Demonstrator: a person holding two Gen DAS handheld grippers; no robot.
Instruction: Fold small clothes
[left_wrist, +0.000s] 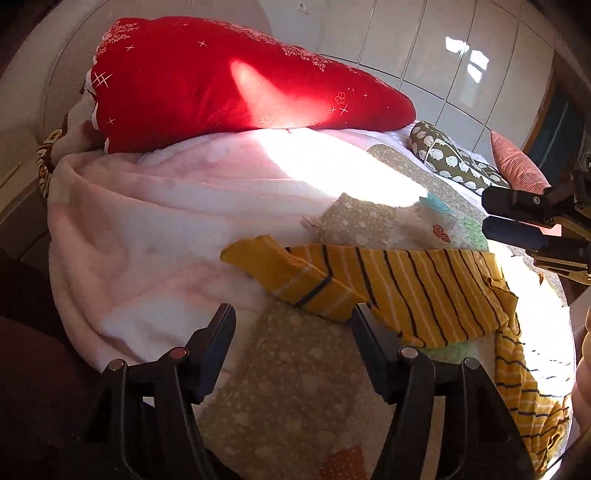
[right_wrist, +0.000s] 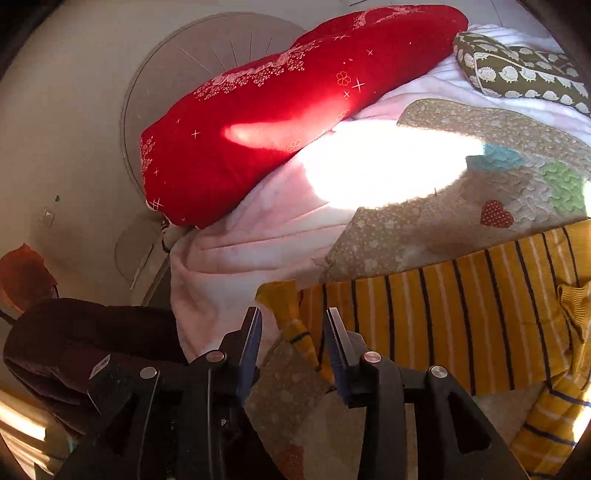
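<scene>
A small yellow garment with dark and white stripes (left_wrist: 413, 291) lies on the patterned quilt (left_wrist: 295, 373) on the bed, one sleeve folded across toward the left. My left gripper (left_wrist: 293, 314) is open and empty, just in front of the garment's lower edge. My right gripper (right_wrist: 293, 317) is open, its fingers either side of the sleeve end of the garment (right_wrist: 461, 321) without closing on it. The right gripper also shows in the left wrist view (left_wrist: 491, 218) at the right edge, jaws a little apart.
A red pillow (left_wrist: 229, 81) lies on a pink fleece blanket (left_wrist: 155, 229) behind the garment. A green hedgehog-print cushion (left_wrist: 450, 158) and a pinkish cushion (left_wrist: 517, 162) sit at the far right. White wardrobe doors (left_wrist: 424, 44) stand behind the bed.
</scene>
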